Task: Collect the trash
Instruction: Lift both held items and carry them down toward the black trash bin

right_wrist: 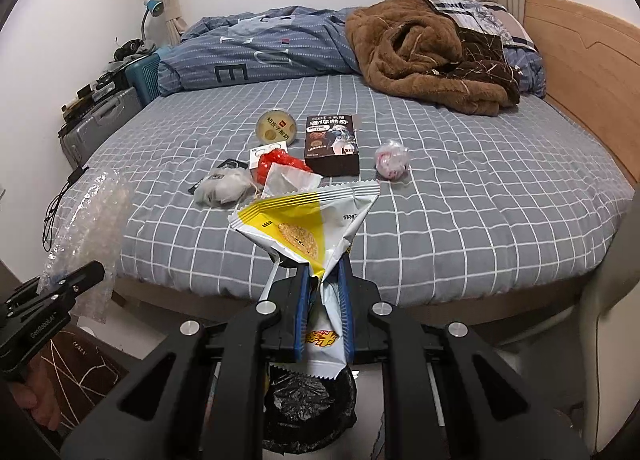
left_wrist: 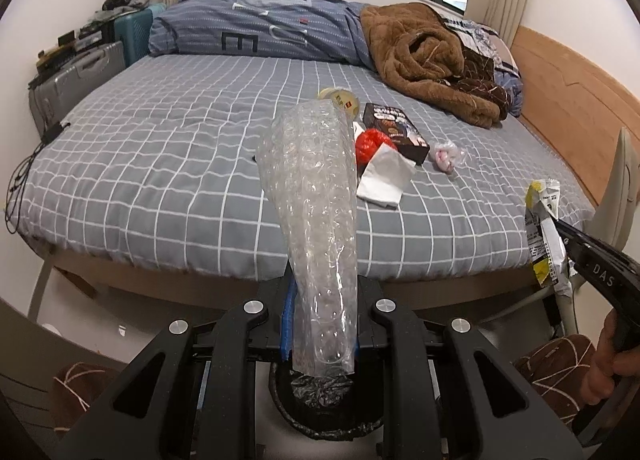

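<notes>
My left gripper [left_wrist: 320, 320] is shut on a roll of clear bubble wrap [left_wrist: 312, 212], held upright above a bin lined with a black bag [left_wrist: 320, 400]. My right gripper [right_wrist: 324, 308] is shut on a yellow and white snack wrapper [right_wrist: 308, 228], also above the bin [right_wrist: 308, 408]. On the grey checked bed [right_wrist: 460, 200] lie a dark box [right_wrist: 332, 144], a round yellow lid [right_wrist: 277, 128], red plastic [right_wrist: 276, 162], white paper [right_wrist: 288, 180], a grey crumpled bag [right_wrist: 224, 188] and a small pink-white wad [right_wrist: 392, 160]. The wrapper also shows in the left wrist view [left_wrist: 546, 236], and the bubble wrap in the right wrist view [right_wrist: 88, 228].
A brown blanket [right_wrist: 420, 52] and blue duvet [right_wrist: 260, 48] lie at the bed's far side. Suitcases [left_wrist: 80, 76] stand left of the bed, a wooden headboard [left_wrist: 568, 100] right. A pale chair [left_wrist: 616, 196] stands near the bed's right corner.
</notes>
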